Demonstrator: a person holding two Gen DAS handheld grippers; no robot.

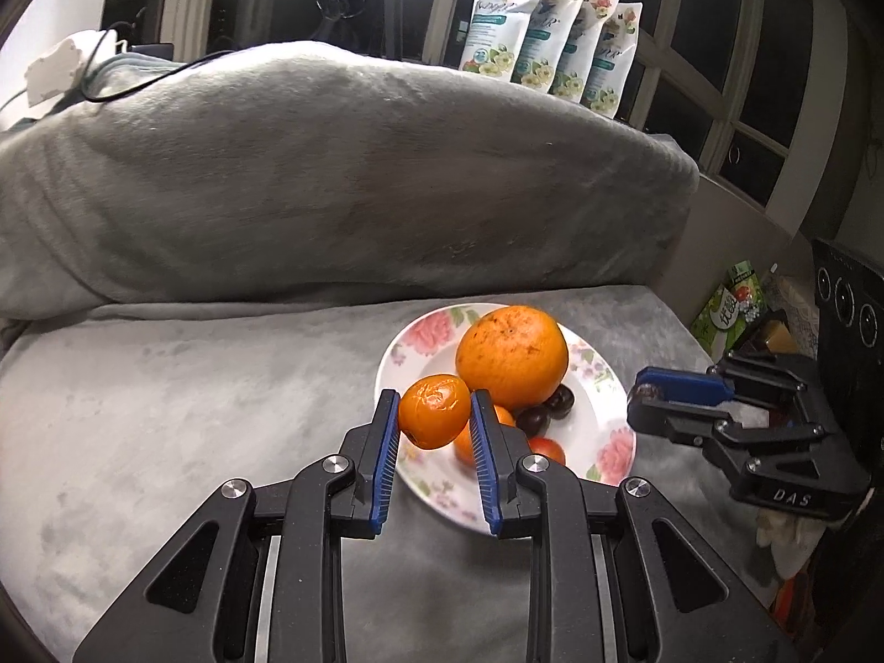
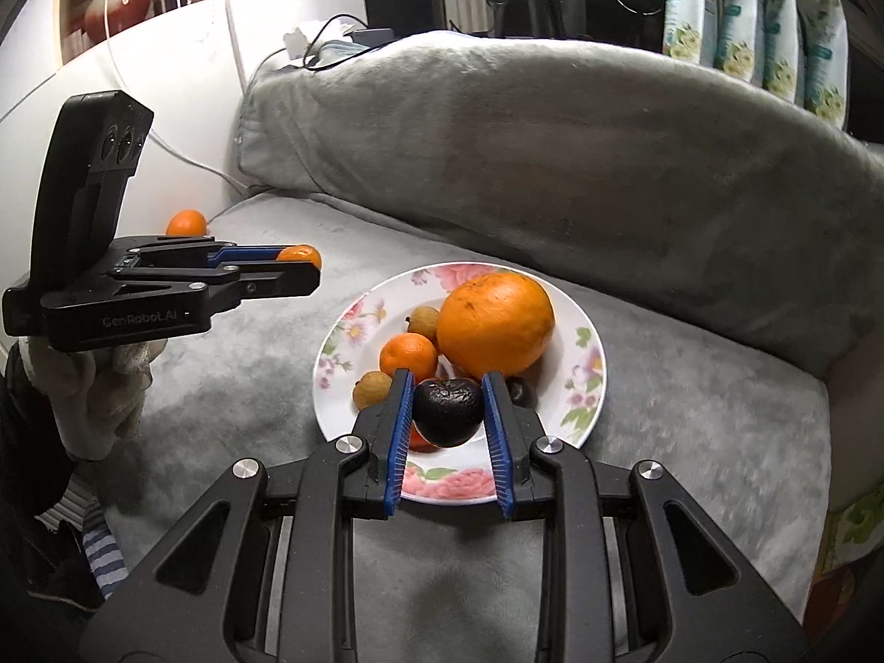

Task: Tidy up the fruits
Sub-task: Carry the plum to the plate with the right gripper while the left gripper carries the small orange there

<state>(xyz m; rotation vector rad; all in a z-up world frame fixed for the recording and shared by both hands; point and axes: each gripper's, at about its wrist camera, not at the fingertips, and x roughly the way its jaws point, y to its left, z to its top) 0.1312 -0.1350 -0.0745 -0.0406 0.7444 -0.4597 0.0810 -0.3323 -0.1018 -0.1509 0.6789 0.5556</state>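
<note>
A floral plate (image 1: 608,387) (image 2: 585,364) rests on a grey blanket-covered seat and carries a large orange (image 1: 511,353) (image 2: 497,320), a small mandarin (image 2: 409,353), dark plums (image 1: 547,409), brown longans (image 2: 370,389) and a red fruit (image 1: 547,450). My left gripper (image 1: 433,414) (image 2: 301,265) is shut on a small mandarin (image 1: 433,411) (image 2: 301,254), held over the plate's left edge. My right gripper (image 2: 447,411) (image 1: 643,395) is shut on a dark, wrinkled plum (image 2: 447,411) above the plate's near side. Another mandarin (image 2: 187,222) lies on the seat at the far left.
A thick grey cushion (image 1: 331,177) rises behind the plate. Several floral refill pouches (image 1: 552,38) stand on the window ledge. Cables and a white adapter (image 1: 55,72) lie at the back left. Packets and boxes (image 1: 729,304) sit off the seat's right edge.
</note>
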